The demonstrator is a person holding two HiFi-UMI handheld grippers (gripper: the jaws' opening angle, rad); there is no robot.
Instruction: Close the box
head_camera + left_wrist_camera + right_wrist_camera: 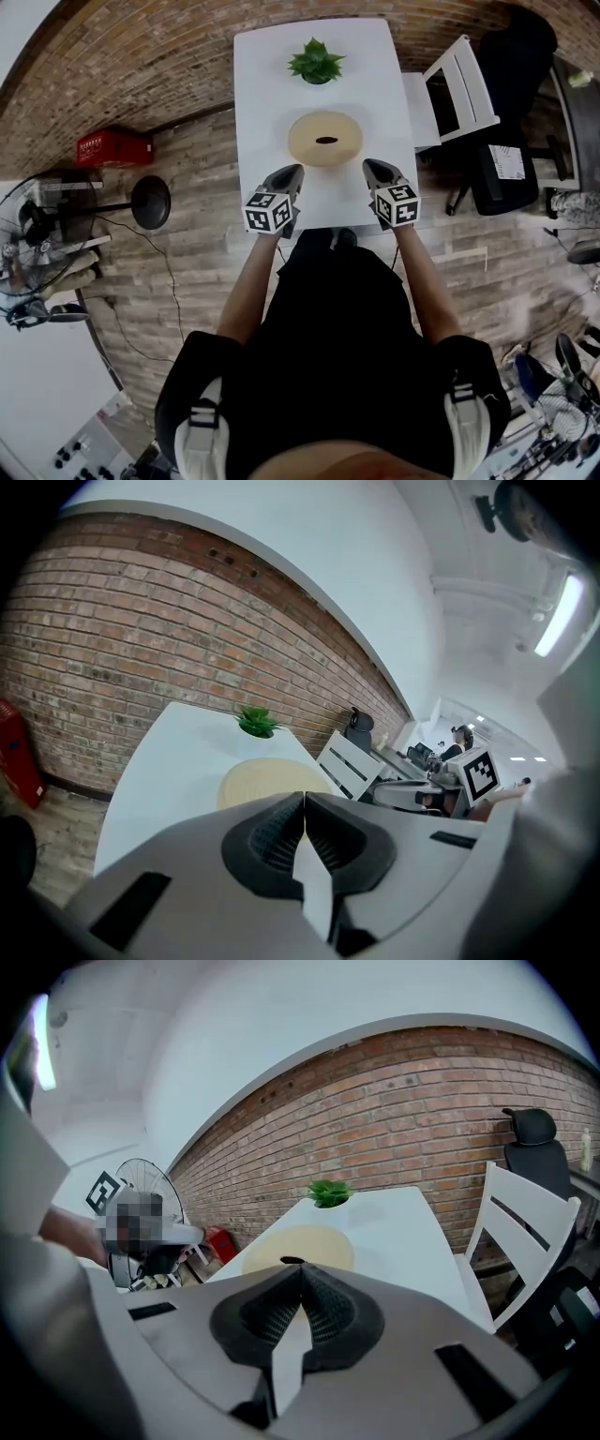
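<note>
A round, flat beige box (325, 138) with a small dark oval in the middle of its top lies at the centre of the white table (267, 94). It also shows as the beige box (267, 778) ahead of my left jaws and as the beige box (302, 1244) ahead of my right jaws. My left gripper (293, 172) hovers at the box's near left, shut and empty. To the box's near right my right gripper (371, 167) is likewise shut, with nothing in it. Neither touches the box. The jaws meet in the left gripper (305, 801) and in the right gripper (301, 1271).
A small green plant (316, 62) stands at the table's far end. To the table's right stand a white chair (459, 89) and, behind it, a black office chair (516, 56). On the brick floor at left are a red case (114, 148) and a fan (37, 225).
</note>
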